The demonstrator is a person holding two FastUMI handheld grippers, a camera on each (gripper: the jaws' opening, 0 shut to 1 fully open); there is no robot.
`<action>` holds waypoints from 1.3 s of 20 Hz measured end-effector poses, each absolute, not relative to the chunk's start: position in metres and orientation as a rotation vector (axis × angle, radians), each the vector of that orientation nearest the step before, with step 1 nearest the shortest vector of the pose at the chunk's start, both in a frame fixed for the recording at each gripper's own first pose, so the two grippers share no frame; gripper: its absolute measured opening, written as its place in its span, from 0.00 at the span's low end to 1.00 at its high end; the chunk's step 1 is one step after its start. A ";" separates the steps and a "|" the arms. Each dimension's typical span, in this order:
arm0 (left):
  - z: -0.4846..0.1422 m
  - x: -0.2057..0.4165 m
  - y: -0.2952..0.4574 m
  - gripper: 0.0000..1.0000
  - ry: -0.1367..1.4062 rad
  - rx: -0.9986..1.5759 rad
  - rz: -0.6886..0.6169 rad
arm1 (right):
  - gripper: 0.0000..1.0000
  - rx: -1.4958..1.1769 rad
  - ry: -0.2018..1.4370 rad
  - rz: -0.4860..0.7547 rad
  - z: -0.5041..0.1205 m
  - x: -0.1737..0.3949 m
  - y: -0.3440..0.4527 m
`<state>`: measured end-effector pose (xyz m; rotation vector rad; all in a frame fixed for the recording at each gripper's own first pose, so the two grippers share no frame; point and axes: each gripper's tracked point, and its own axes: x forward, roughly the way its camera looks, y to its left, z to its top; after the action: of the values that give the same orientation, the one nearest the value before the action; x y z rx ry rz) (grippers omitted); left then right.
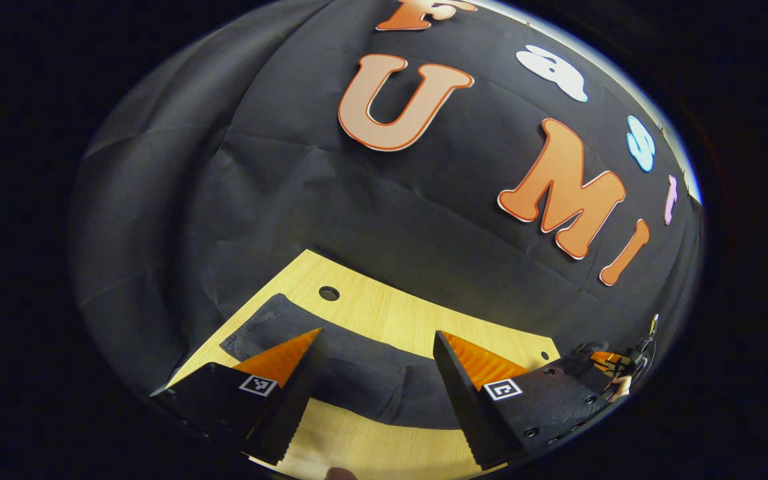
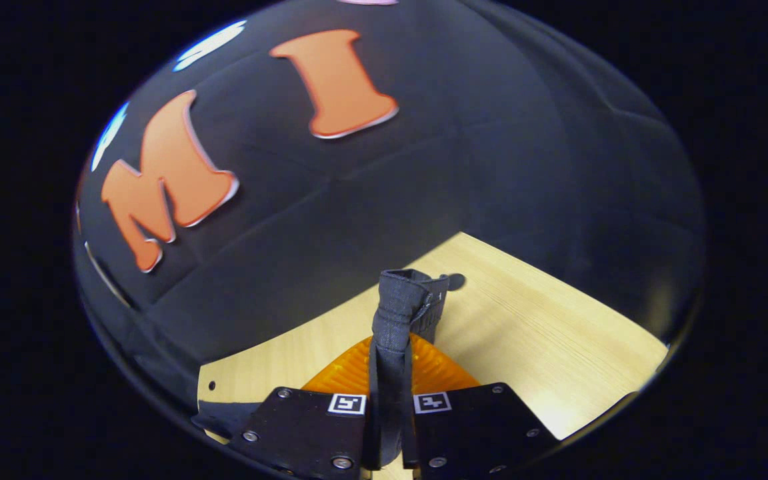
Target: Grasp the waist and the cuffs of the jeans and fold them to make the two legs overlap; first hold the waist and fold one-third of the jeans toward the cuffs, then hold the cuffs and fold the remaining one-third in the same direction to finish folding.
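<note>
Denim jeans look soft and floppy. Your right gripper pinches a bunched edge; your left gripper hangs spread above them. Take the hem there.

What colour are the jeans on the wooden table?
Dark charcoal grey, nearly black denim jeans; clearest in the left gripper view, lying on the light wooden table.

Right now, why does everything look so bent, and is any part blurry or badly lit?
In the left gripper view the fisheye lens bows the table edge, and the jeans are sharp but dim between the open left gripper. In the right gripper view the right gripper pinches a denim fold that looks sharp; the table's right side catches brighter light.
</note>
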<state>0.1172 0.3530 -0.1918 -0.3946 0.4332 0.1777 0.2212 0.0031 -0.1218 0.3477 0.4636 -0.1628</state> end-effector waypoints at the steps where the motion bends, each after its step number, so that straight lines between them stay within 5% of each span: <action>1: -0.191 0.116 0.361 0.96 0.432 -0.398 0.180 | 0.12 0.320 0.451 -0.126 -0.107 0.222 0.024; 9: -0.192 0.105 0.406 0.96 0.415 -0.444 0.172 | 0.11 -0.008 0.434 0.231 -0.097 0.227 0.228; 20: -0.214 0.080 0.450 0.96 0.473 -0.543 0.209 | 0.12 -0.238 0.741 0.519 -0.286 0.191 0.387; 23: -0.217 0.074 0.462 0.96 0.444 -0.599 0.233 | 0.43 -0.119 0.807 0.546 -0.292 0.179 0.407; 26: -0.225 0.063 0.475 0.96 0.450 -0.673 0.266 | 1.00 -0.143 0.829 0.498 -0.294 0.174 0.397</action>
<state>0.0627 0.4750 -0.2249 -0.6729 0.4502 0.2660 0.1743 0.3966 -0.2935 -0.1432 0.8286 0.4978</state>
